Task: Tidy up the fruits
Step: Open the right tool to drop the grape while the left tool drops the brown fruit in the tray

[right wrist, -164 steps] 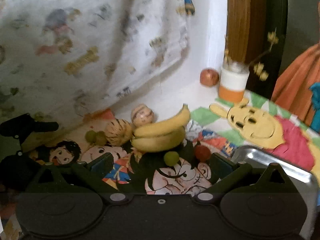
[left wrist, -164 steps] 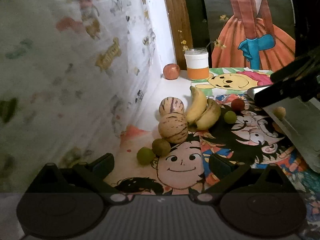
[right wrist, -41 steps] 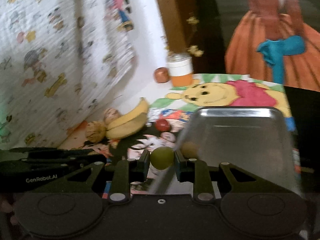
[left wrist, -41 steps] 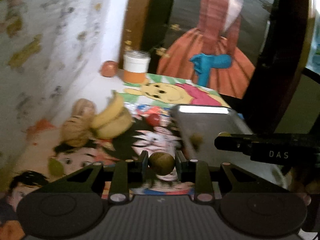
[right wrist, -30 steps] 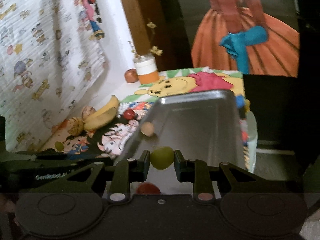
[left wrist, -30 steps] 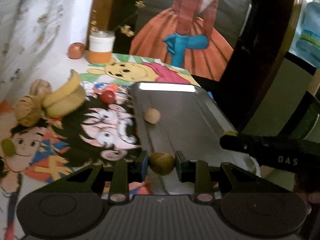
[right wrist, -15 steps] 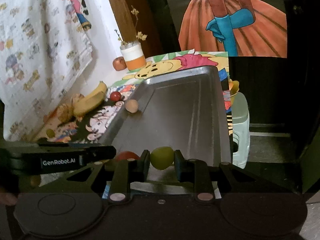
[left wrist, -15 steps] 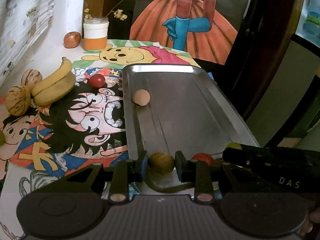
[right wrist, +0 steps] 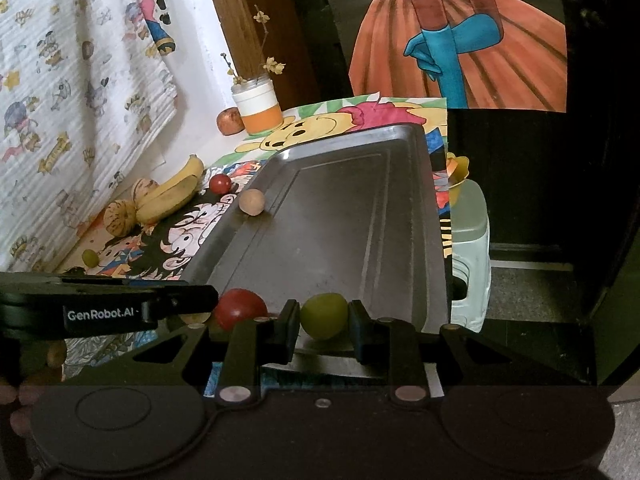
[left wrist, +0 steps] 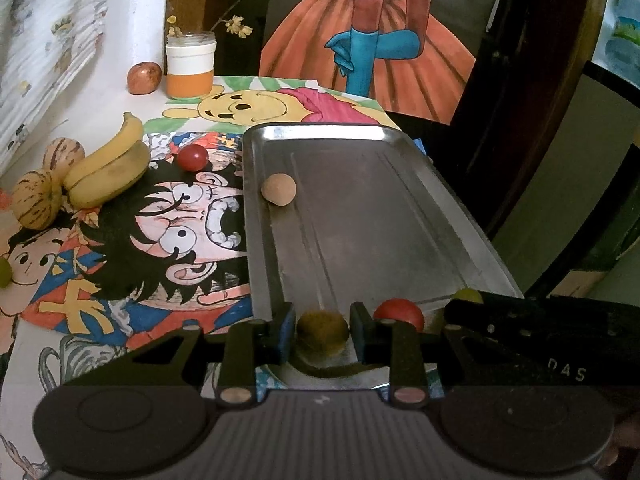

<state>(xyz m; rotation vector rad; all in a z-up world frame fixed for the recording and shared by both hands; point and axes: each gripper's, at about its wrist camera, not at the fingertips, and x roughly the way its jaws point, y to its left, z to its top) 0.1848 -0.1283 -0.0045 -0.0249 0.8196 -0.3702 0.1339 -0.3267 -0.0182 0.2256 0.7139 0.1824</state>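
My left gripper point(left wrist: 322, 330) is shut on a small brown-green fruit point(left wrist: 322, 332) over the near end of the metal tray point(left wrist: 360, 216). My right gripper point(right wrist: 323, 318) is shut on a small green fruit point(right wrist: 324, 315), also over the tray's near end point(right wrist: 340, 232). A red fruit point(left wrist: 399, 312) lies in the tray between the two grippers; it also shows in the right wrist view point(right wrist: 239, 307). A tan round fruit point(left wrist: 279, 188) lies by the tray's left wall. Bananas point(left wrist: 108, 170), two striped melons point(left wrist: 36, 198), a red fruit point(left wrist: 193, 157) and a green fruit point(right wrist: 90, 257) lie on the cartoon mat.
A white and orange jar point(left wrist: 190, 66) and a red apple point(left wrist: 144, 78) stand at the back by the wall. The table's right edge runs beside the tray, with a pale stool point(right wrist: 470, 240) below it. The right gripper's body point(left wrist: 540, 332) lies just right of my left gripper.
Both grippers carried their fruits from the mat to the tray's near end. In the last half second they barely moved.
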